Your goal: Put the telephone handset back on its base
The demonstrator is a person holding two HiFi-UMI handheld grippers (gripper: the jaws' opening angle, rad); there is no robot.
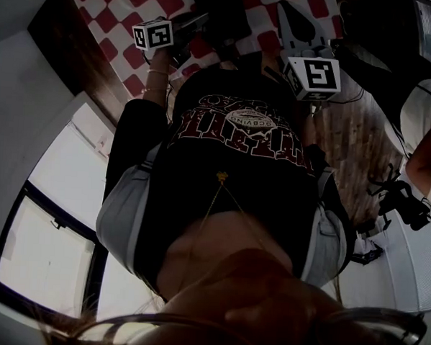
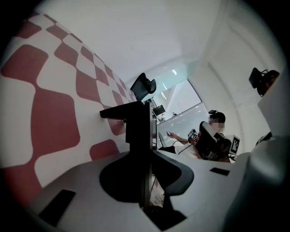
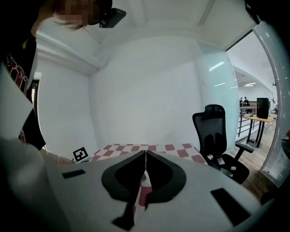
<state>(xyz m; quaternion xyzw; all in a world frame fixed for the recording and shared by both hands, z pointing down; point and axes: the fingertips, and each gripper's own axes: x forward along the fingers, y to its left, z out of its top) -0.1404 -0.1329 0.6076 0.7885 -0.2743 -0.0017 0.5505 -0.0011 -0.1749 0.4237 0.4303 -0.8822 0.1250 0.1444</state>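
L side: my left gripper (image 2: pixel 150 159) has its jaws clamped on a black upright piece that reads as the handset (image 2: pixel 138 131). It stands well above the pads, w/ a short lip jutting from its top toward the red-and-white check cloth (image 2: pixel 54 118). That cloth fills the whole L of the left gripper view and lies close, so there's little room that way. Just past the handset's top is a black chair (image 2: pixel 144 86). Further R is a seated person (image 2: pixel 213 136) w/ a marker-cube rig of their own, well apart from me. White wall above, open air to the R.

R side: my right gripper (image 3: pixel 145 153) has its jaws pressed together, tips meeting, nothing btwn them. Ahead, the cloth runs to a far edge near the white wall (image 3: pixel 145 90). An office chair (image 3: pixel 219 136) stands off the cloth's R end on wood floor (image 3: pixel 256 163), w/ a glass partition (image 3: pixel 217 77) behind it.

Head view: L cube (image 1: pixel 152 35) and R cube (image 1: pixel 313 76) are both out in front of my torso, the L one over the cloth. A dark wood strip (image 1: pixel 77 60) borders the cloth's L side.
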